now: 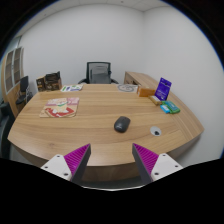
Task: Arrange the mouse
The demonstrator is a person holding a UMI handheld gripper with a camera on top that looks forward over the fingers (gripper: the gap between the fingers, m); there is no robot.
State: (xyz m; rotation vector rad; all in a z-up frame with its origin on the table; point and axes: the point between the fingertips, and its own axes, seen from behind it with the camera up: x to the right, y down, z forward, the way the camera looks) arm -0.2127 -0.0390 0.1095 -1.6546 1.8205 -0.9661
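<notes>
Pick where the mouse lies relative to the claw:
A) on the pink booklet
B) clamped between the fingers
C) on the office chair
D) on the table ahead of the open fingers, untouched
D: the dark mouse rests on the bare wooden table, well beyond the open claw, whose fingers hold nothing.

We have just one view, and it comes from the camera that rides on the gripper (112,160). It looks forward along the two fingers, whose purple pads (76,158) poke up at the bottom. We look from the near end of a long wooden table (95,130), from high up and tipped down a little, so most of the tabletop shows. The camera faces the far end, where a black chair (97,72) stands by a white wall (110,35). The lens is very wide, so the table edges bend. The mouse (121,124) lies just ahead of the fingers, near us.
</notes>
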